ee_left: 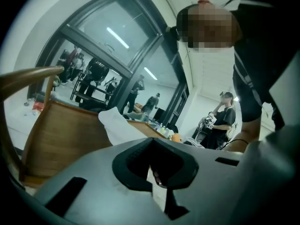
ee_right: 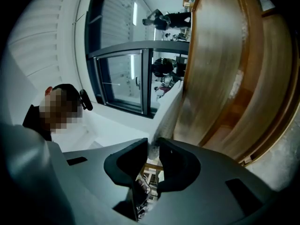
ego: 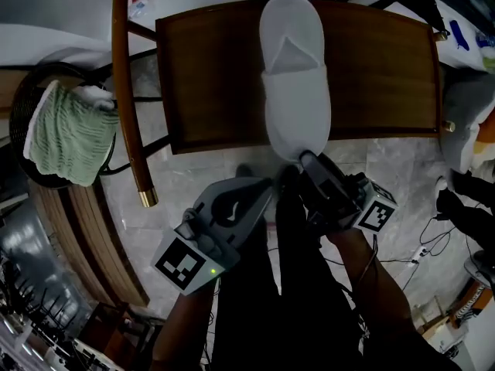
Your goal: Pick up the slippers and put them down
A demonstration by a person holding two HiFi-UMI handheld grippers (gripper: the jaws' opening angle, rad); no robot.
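Note:
A white slipper [ego: 294, 76] lies lengthwise on the wooden chair seat [ego: 209, 83], its heel end over the seat's near edge. At that heel, my right gripper [ego: 304, 161] is shut on the slipper. In the right gripper view the white fabric [ee_right: 168, 109] runs down between the black pads [ee_right: 176, 158]. My left gripper [ego: 272, 185] sits just left of the right one at the same heel end. In the left gripper view the slipper [ee_left: 115, 123] leads into the narrow jaws, with a thin white strip between the pads [ee_left: 133, 165].
The chair's curved wooden rail [ego: 128, 91] runs down the left side. A dark round basket holding a green towel [ego: 66, 134] stands further left. Pale marble floor [ego: 209, 176] lies below the seat, with cables [ego: 433, 242] at the right. A person [ee_left: 225, 121] stands far back.

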